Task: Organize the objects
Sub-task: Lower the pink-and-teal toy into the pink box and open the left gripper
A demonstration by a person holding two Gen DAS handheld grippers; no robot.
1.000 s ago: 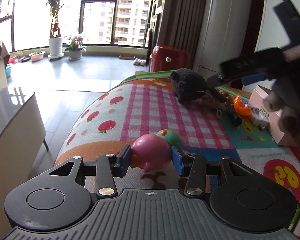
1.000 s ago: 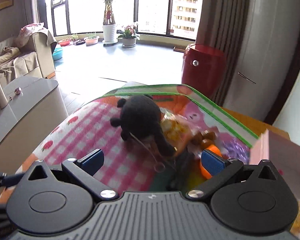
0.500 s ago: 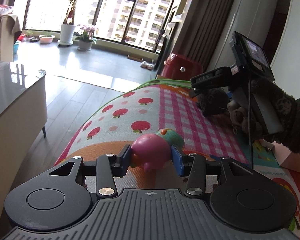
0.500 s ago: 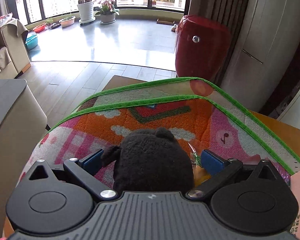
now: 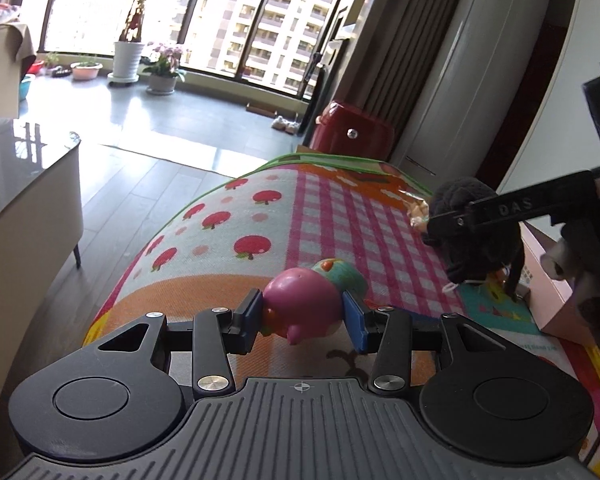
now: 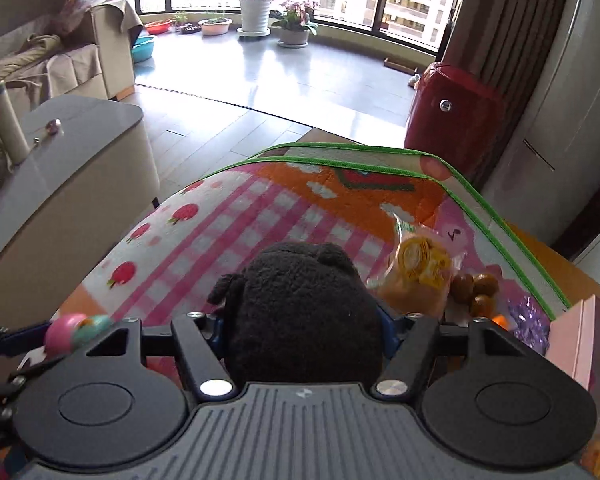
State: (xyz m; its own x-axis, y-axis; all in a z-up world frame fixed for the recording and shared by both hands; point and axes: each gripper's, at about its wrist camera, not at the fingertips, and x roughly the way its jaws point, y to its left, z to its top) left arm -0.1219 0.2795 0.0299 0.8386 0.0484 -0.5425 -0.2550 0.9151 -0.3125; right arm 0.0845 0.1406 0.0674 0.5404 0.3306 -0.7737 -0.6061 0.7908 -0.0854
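Observation:
A pink and teal toy figure point(image 5: 300, 300) sits between the blue pads of my left gripper point(image 5: 304, 314), which is shut on it just above the colourful play mat point(image 5: 280, 208). A black plush toy point(image 6: 300, 292) fills the gap of my right gripper point(image 6: 302, 320), whose jaws are closing and press into its sides; the pads are mostly hidden by the fur. In the left wrist view the plush point(image 5: 480, 236) hangs from the right gripper point(image 5: 448, 220) at the right, a little off the mat. The pink toy point(image 6: 66, 330) also shows at the left edge of the right wrist view.
A pink box point(image 6: 580, 340) stands at the mat's right side. Beside the plush lie a yellow snack packet point(image 6: 420, 264), brown round pieces point(image 6: 472, 288) and a purple wrapper point(image 6: 528, 320). A grey table point(image 5: 20, 184) is on the left, a red cabinet point(image 6: 456, 112) beyond the mat.
My right gripper came down over the black plush toy, its wide jaws closed in on it, and the plush now hangs off the mat. The left gripper drifted slightly, still holding the pink toy.

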